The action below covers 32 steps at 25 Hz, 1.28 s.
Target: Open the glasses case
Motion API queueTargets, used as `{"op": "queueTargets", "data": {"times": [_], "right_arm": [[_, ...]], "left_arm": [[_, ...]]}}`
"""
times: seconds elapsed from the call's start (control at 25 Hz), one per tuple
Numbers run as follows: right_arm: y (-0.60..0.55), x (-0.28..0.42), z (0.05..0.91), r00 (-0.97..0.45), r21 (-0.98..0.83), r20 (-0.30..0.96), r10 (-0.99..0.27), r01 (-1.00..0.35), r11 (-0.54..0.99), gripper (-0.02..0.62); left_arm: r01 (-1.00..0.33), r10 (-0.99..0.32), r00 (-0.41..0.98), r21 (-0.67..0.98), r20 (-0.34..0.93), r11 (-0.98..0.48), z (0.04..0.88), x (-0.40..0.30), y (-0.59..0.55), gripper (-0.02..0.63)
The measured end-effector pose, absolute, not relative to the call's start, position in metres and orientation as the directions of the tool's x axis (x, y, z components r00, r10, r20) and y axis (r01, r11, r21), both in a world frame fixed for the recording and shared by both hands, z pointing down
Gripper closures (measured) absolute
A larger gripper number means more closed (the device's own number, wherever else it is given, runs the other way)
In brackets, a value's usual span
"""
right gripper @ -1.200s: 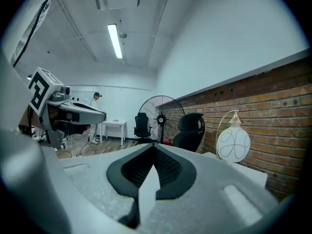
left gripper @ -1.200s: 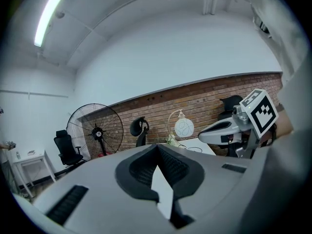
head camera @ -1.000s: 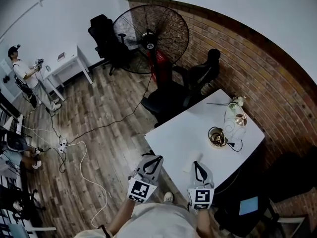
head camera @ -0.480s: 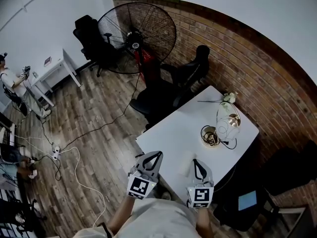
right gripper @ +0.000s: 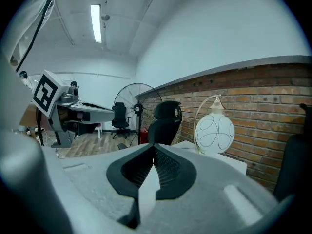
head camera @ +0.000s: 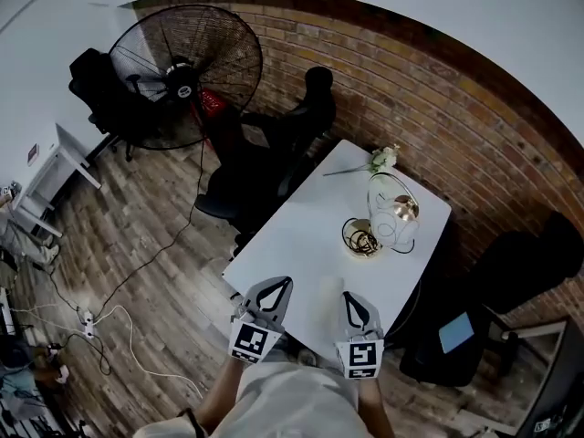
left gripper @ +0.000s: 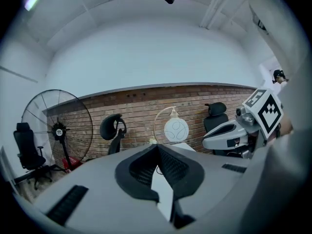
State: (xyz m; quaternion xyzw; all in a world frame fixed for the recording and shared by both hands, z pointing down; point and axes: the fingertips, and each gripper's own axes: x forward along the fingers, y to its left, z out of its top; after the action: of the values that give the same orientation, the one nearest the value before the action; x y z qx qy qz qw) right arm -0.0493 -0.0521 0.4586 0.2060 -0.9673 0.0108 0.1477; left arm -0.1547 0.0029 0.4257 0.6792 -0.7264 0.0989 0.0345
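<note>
A small pale oblong thing [head camera: 328,291], which looks like the glasses case, lies on the white table [head camera: 301,231] near its front edge. It is too small to make out in detail. My left gripper [head camera: 280,284] is just left of it and my right gripper [head camera: 350,297] just right of it, neither touching it. Both are shut with nothing between the jaws. In the left gripper view the pads [left gripper: 170,167] meet at the tip, and the right gripper [left gripper: 229,135] shows alongside. The right gripper view shows its pads [right gripper: 165,167] closed too; the case is hidden there.
A globe lamp on a wire hoop [head camera: 392,210] and a round dish [head camera: 361,238] stand at the table's far side, with a flower [head camera: 383,158] behind them. Black office chairs [head camera: 274,144] and a big floor fan [head camera: 182,67] are beyond. Another dark chair [head camera: 520,272] is at the right.
The view has swung so the table sits more in the middle. Both grippers have come forward and a little down over the table's front edge, still shut.
</note>
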Motion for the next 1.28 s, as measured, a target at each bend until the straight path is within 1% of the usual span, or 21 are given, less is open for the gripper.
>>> {"op": "queueTargets", "data": {"times": [0.24,0.56,0.92,1.28], "right_arm": [[-0.063,-0.050,0.489,-0.792,0.042,0.362,-0.493,-0.514,0.857,0.589],[-0.070,-0.037,0.519,-0.686,0.044,0.421,-0.594,-0.639,0.768,0.589],[-0.074,-0.029,0.546,-0.593,0.047,0.464,-0.659,-0.726,0.686,0.589],[-0.077,-0.031,0.581,-0.521,0.055,0.525,-0.673,-0.768,0.638,0.589]], "left_arm": [[-0.993,-0.971,0.087,-0.058,0.222,-0.102,0.457,-0.161,-0.023,0.604],[-0.963,-0.929,0.253,-0.016,0.269,-0.268,0.495,-0.152,-0.046,0.603],[-0.921,-0.876,0.373,0.012,0.305,-0.388,0.528,-0.147,-0.060,0.603],[-0.877,-0.814,0.461,0.044,0.354,-0.478,0.565,-0.142,-0.076,0.604]]}}
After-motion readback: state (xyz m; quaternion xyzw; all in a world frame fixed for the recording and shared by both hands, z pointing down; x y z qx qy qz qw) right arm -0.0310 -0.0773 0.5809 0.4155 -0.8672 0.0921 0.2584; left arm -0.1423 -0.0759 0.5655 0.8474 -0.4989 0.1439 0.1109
